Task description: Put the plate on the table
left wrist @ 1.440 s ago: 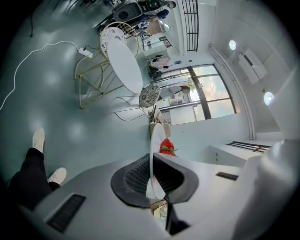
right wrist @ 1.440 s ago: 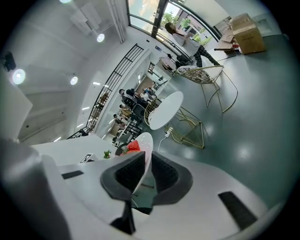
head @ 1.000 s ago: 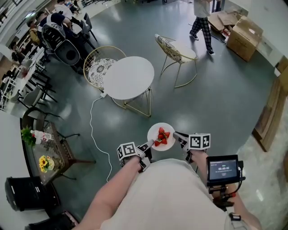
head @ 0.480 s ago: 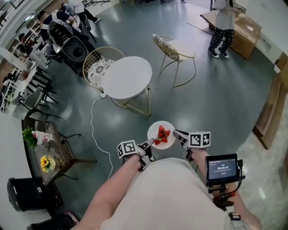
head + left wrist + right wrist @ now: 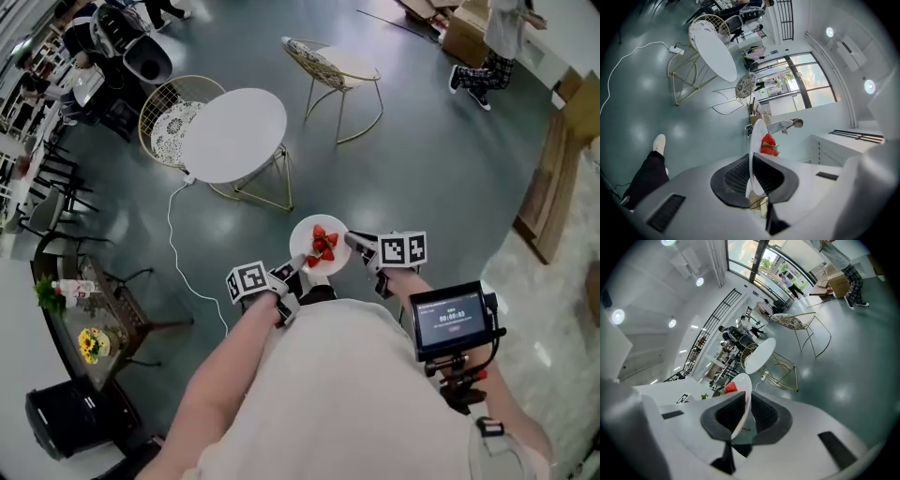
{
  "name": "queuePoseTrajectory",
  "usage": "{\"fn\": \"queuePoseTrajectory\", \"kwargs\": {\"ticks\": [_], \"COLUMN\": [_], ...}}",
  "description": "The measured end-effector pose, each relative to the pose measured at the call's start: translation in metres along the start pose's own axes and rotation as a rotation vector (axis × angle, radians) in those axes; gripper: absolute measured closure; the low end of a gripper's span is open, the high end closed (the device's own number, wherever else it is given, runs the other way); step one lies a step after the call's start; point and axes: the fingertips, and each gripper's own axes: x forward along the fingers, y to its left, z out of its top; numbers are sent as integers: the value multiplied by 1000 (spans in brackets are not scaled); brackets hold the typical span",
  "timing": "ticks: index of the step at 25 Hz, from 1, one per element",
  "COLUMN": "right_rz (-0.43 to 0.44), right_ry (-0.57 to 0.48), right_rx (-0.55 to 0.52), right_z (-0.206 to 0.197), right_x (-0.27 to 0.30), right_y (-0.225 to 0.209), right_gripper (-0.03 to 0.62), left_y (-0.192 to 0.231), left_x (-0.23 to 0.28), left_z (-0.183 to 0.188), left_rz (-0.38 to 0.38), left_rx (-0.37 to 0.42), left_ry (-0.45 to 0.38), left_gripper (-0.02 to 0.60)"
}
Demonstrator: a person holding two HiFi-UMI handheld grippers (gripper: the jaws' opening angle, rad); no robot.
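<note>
1. The plate (image 5: 315,247) has its side rims hidden inside the left tool (image 5: 292,267) and right tool (image 5: 356,243).
2. In the right gripper view, the strawberries (image 5: 731,387) are mostly behind the plate.
3. A walking person (image 5: 495,47) is cut off at the top edge.

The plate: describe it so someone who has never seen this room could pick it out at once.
Find the round white table on the grey-green floor, then look nearer the person. There the left tongs and right tongs clamp opposite edges of the plate in the air. Unlike the table, it is small and carries red strawberries.

The plate (image 5: 302,242) carries strawberries (image 5: 322,245), with the table (image 5: 234,136) beyond it.
</note>
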Motion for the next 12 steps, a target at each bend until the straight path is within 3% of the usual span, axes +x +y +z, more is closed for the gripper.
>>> {"fn": "queuePoseTrajectory", "kwargs": {"ticks": [3, 8, 12], "right_rz": [-28, -40, -41], "right_ry": [21, 21, 24], "right_rx": [19, 16, 16], "right_z": [17, 0, 7], "right_x": [33, 22, 27], "right_y": [5, -1, 5], "right_gripper": [551, 551, 551], "left_y": [5, 10, 6], "left_x": [-3, -1, -4], "left_z": [39, 21, 30], "left_rz": [-2, -25, -30], "left_rx": [0, 3, 3], "left_ry": [13, 22, 22], "left_gripper": [565, 566, 565]}}
